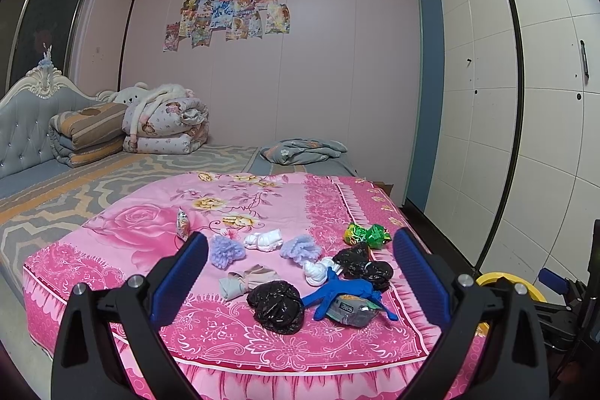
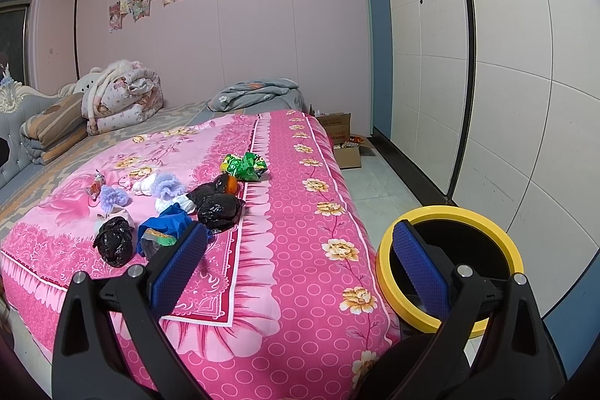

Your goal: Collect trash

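Note:
Trash and socks lie mixed on the pink floral bedspread. A crumpled black bag sits nearest, with a blue glove over a silver wrapper beside it. Further back are a second black bag, a green wrapper and a small snack packet. My left gripper hovers open above the bed's front edge, empty. My right gripper is open too, held over the bed's corner, its right finger in front of the yellow-rimmed bin. The same black bags and green wrapper show to its left.
Purple fluffy socks, white rolled socks and a beige sock lie among the trash. Folded quilts are stacked by the headboard. A white wardrobe lines the right wall; cardboard boxes stand on the floor beyond the bed.

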Motion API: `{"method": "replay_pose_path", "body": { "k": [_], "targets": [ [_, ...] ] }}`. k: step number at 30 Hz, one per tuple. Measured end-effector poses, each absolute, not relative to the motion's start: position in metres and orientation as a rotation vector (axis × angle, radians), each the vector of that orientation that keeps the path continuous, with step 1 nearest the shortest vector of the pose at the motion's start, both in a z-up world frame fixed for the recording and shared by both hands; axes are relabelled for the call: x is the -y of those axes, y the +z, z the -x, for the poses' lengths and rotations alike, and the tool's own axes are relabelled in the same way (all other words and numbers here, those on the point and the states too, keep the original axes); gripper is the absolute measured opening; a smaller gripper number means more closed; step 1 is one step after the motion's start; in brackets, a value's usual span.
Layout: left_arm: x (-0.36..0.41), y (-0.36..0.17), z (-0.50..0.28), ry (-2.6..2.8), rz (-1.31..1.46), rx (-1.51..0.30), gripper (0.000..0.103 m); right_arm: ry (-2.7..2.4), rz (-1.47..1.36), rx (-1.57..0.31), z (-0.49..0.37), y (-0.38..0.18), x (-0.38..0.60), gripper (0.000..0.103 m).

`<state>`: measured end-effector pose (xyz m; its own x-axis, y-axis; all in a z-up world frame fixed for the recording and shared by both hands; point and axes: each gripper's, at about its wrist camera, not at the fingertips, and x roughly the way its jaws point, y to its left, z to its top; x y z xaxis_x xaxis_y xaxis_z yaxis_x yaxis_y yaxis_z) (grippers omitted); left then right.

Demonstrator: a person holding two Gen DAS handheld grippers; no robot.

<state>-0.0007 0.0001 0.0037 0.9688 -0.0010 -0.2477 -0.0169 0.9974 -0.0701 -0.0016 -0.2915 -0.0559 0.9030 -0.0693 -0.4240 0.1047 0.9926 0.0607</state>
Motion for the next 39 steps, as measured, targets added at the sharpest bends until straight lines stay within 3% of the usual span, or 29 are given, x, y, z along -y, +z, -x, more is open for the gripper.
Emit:
{"method": "replay_pose_path", "body": {
  "k": [27,39],
  "targets": [
    [-0.005,0.001,-0.002,0.012,0.073,-0.258,0.095,-0.084,-0.083,-0.467,-0.01,-0.061,0.287,0.095],
    [-0.047,-0.016,-0.04,0.047,0.127,-0.373,0.095,0.017,-0.117,-0.548,-0.036,-0.062,0.286,0.095]
  ]
}}
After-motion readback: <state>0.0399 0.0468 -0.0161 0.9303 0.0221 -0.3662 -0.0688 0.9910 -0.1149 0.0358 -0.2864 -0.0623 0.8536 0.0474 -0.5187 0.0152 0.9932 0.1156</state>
